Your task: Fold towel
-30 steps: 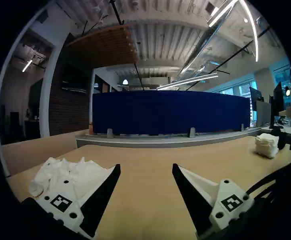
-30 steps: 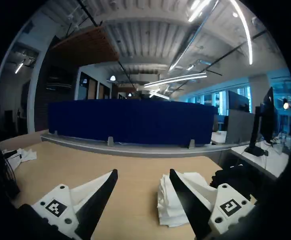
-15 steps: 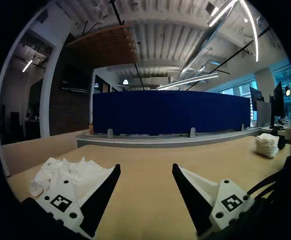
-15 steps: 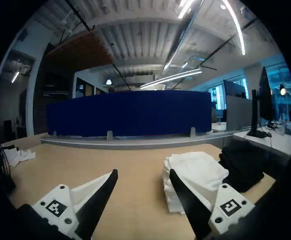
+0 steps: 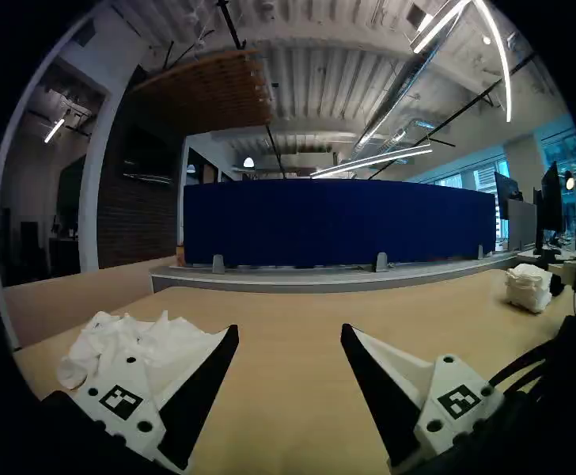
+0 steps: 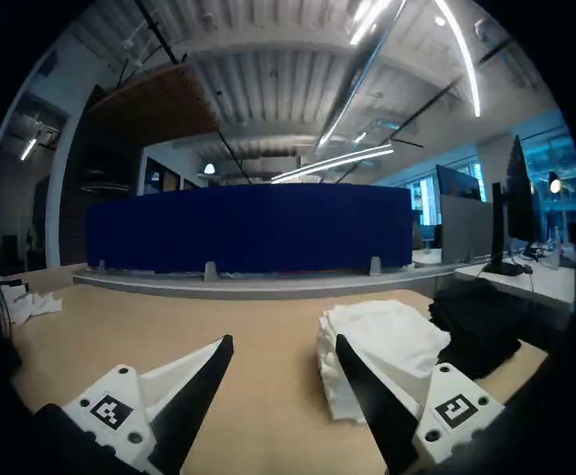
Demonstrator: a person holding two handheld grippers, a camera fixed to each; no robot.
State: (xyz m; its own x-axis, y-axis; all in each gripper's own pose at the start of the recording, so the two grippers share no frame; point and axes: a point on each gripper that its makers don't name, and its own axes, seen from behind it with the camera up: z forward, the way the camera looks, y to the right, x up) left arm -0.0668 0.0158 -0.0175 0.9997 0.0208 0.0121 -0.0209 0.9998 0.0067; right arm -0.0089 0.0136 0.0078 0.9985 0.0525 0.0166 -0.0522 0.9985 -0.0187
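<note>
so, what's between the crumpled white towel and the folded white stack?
Bare tan wooden tabletop between crumpled white towel and folded white towel stack, left gripper view.

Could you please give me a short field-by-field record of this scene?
left gripper: open, empty
right gripper: open, empty
surface: wooden table
unfolded: crumpled white towel, beside the left gripper
folded: white stack, beside the right gripper
next to stack: black cloth pile
backdrop: blue divider
</note>
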